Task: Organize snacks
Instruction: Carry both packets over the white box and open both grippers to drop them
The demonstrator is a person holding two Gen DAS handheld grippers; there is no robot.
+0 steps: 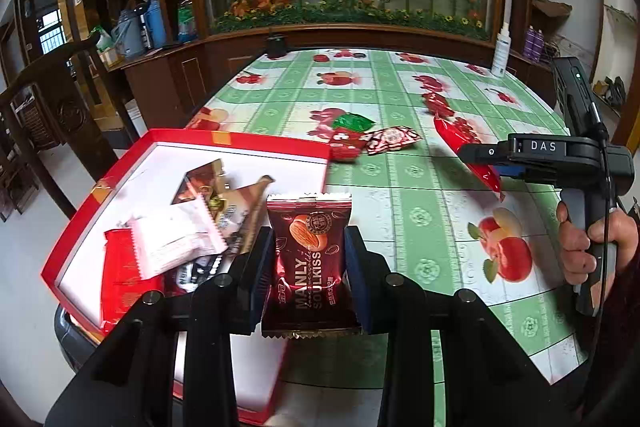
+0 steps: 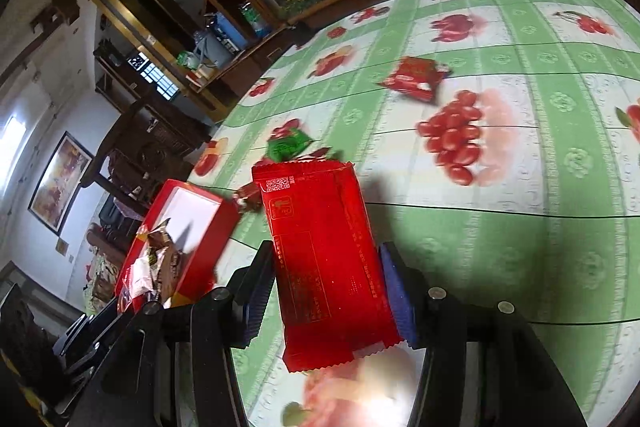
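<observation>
left gripper (image 1: pixel 308 259) jaws clamp a "manly soulkiss" almond packet (image 1: pixel 309 263); right gripper (image 2: pixel 326 287) jaws clamp a red packet (image 2: pixel 324 259).

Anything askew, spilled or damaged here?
Nothing damaged. Several snack packets lie scattered on the tablecloth outside the red box, whose contents sit in a loose heap. That fits mid-sorting.
</observation>
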